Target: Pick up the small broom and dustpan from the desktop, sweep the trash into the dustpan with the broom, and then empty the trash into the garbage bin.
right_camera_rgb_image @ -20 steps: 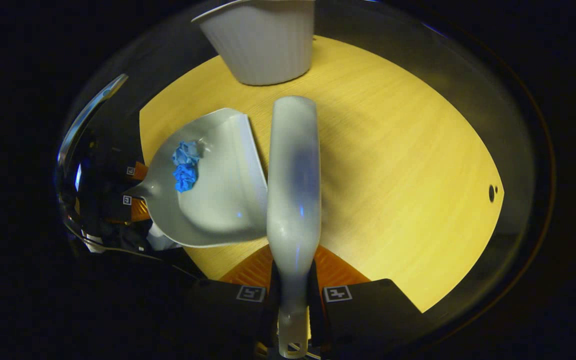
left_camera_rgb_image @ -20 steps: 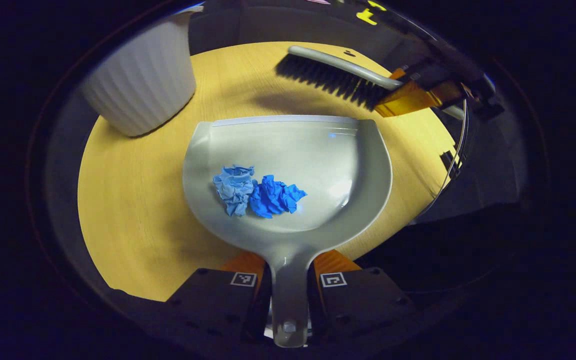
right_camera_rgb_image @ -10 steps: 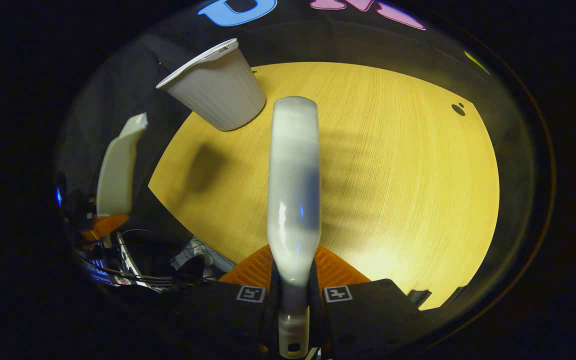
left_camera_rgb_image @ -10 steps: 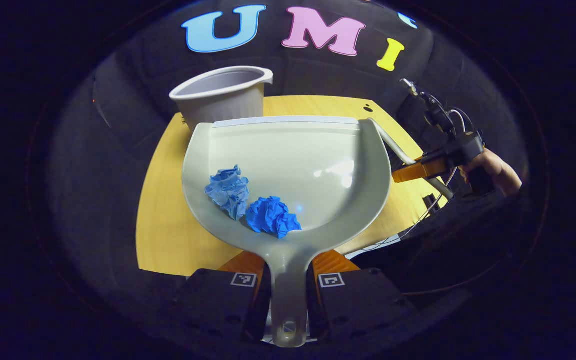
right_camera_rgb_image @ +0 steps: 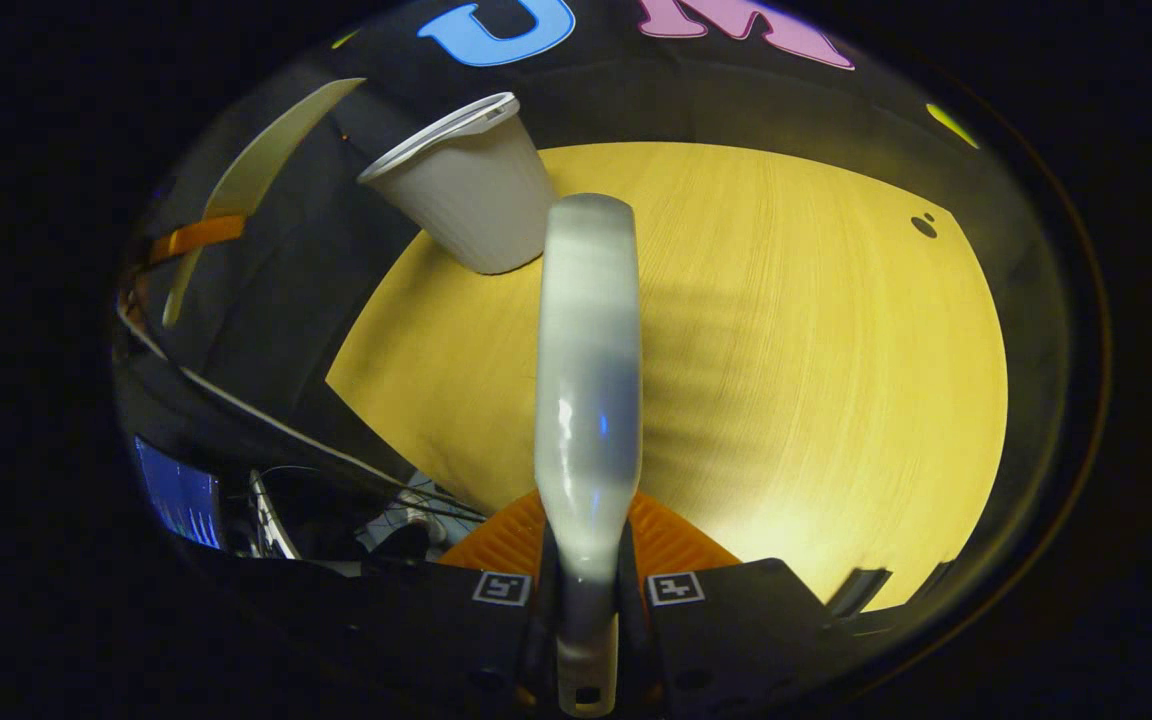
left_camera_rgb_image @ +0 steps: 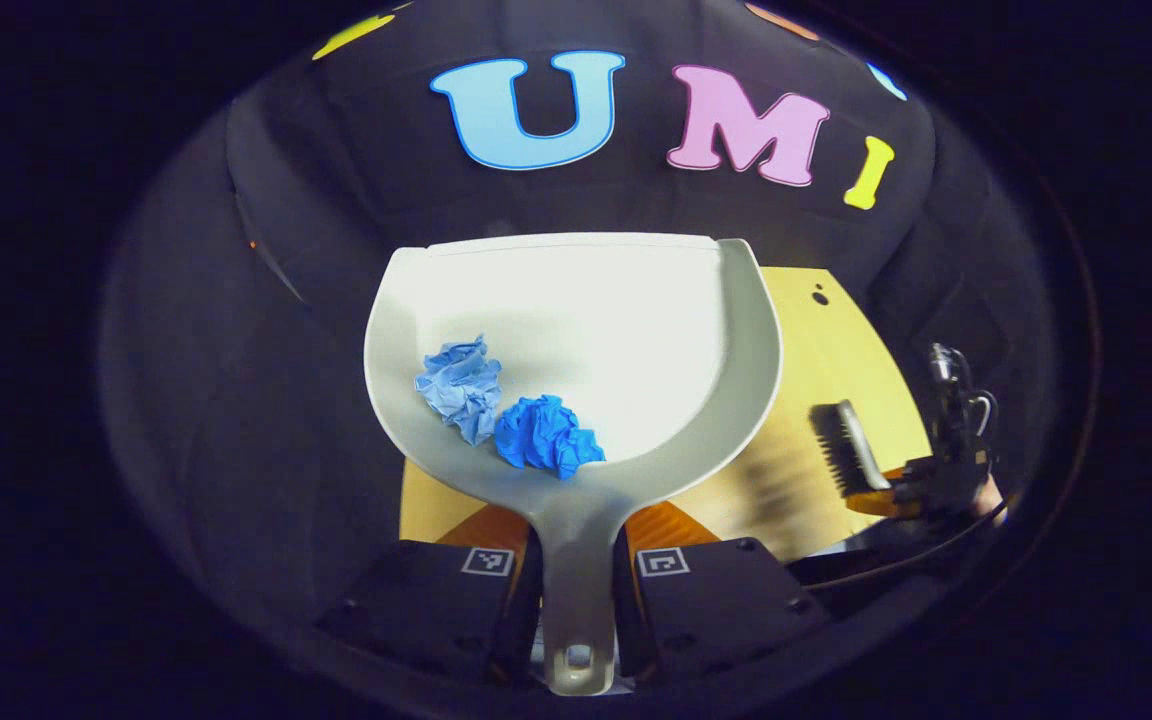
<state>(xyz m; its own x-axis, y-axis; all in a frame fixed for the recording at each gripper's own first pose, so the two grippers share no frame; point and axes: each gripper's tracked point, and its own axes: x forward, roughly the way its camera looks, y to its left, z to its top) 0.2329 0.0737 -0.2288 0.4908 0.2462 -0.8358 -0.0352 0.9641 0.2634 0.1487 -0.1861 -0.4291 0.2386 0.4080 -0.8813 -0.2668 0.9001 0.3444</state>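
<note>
**Dustpan aloft with its load, bin yet to be reached**

Step in hand, as I judge it: carrying the dustpan [left_camera_rgb_image: 576, 340] to the garbage bin [right_camera_rgb_image: 471, 195]. Keep the pan level or tipped slightly back toward its handle until its lip is over the bin's mouth; tip forward only then, slowly, so the paper slides rather than bounces out. Hold the broom [right_camera_rgb_image: 588, 370] well clear.

- Left gripper [left_camera_rgb_image: 576, 575]: fingers clenched on the dustpan handle, one each side.
- Right gripper [right_camera_rgb_image: 586, 590]: fingers clamped on the broom handle; broom held above the yellow tabletop [right_camera_rgb_image: 816, 380].
- Dustpan: pale grey, shallow, raised off the table, front lip toward the far wall.
- Trash: two crumpled paper balls, light blue [left_camera_rgb_image: 459, 385] and deeper blue [left_camera_rgb_image: 546, 435], touching, near the pan's handle end, left of centre.
- Bin: white, ribbed, tapered, open-topped, at the table's far left corner in the right gripper view.
</note>
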